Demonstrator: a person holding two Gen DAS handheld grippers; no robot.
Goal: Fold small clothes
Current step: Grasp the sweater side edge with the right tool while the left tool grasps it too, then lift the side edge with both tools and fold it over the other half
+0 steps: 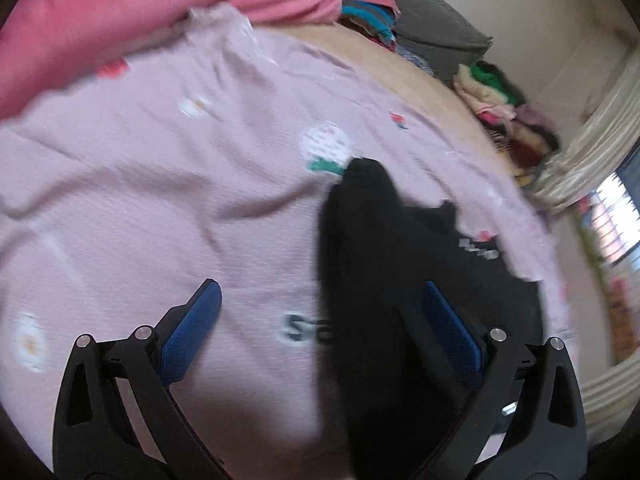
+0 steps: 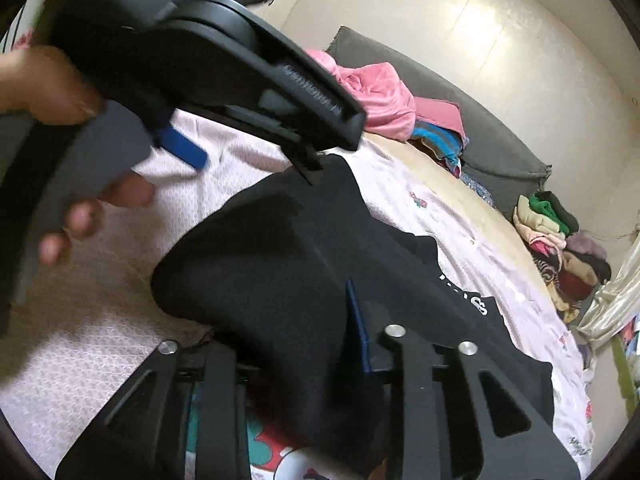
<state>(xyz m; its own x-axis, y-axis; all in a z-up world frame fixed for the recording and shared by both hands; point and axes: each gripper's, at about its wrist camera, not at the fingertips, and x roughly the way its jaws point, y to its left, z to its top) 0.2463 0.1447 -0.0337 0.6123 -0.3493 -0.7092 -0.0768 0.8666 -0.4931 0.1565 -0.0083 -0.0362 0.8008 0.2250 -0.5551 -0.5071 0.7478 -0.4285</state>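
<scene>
A black garment (image 2: 272, 248) with white lettering lies bunched on the pale pink patterned sheet (image 1: 160, 184) of a bed. My right gripper (image 2: 304, 312) is shut on a fold of it. One of that gripper's blue pads (image 2: 356, 328) shows against the cloth, and the other finger is hidden under the fabric. My left gripper (image 1: 320, 286) hangs open above the sheet. The black garment (image 1: 380, 260) reaches in between its fingers from the right without being pinched. In the right wrist view a hand (image 2: 48, 80) holds the left gripper at the upper left, with one of its blue pads (image 2: 184, 150) showing.
A pink blanket (image 1: 160, 0) is heaped at the far side of the bed. Stacks of folded clothes (image 1: 500, 92) line the bed's edge beside a grey cushion (image 1: 432, 32). A cream curtain (image 1: 592, 120) and a window are at the right.
</scene>
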